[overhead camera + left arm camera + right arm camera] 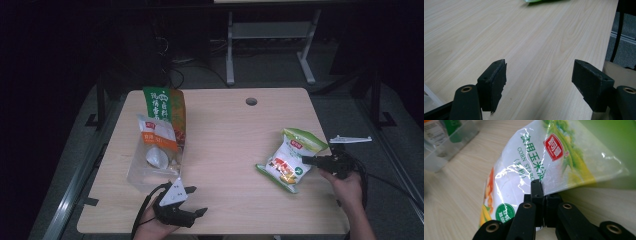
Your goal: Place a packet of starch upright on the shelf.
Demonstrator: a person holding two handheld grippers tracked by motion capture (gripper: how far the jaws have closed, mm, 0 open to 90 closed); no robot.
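High view looks down on a pale wooden bench (225, 145). My right gripper (306, 160) sits near the bench's right edge, held in my right hand (347, 187). Its fingers are pressed together, pinching the edge of a corn starch bag (290, 160), white and green with a red logo. That bag lies on the right half of the bench, closer to the right edge than to the middle. In the right gripper view, the bag's (534, 162) shiny film is caught between the two black fingers (536, 192), and the bag spreads away above them.

My left gripper (192, 202) rests at the near edge, toward the near left corner. In the left gripper view its fingers (495, 82) stand spread wide over bare wood with nothing between them.

On the left half of the bench lies a clear container (152, 165) with food packets (162, 120) leaning in it, well apart from the corn starch bag.
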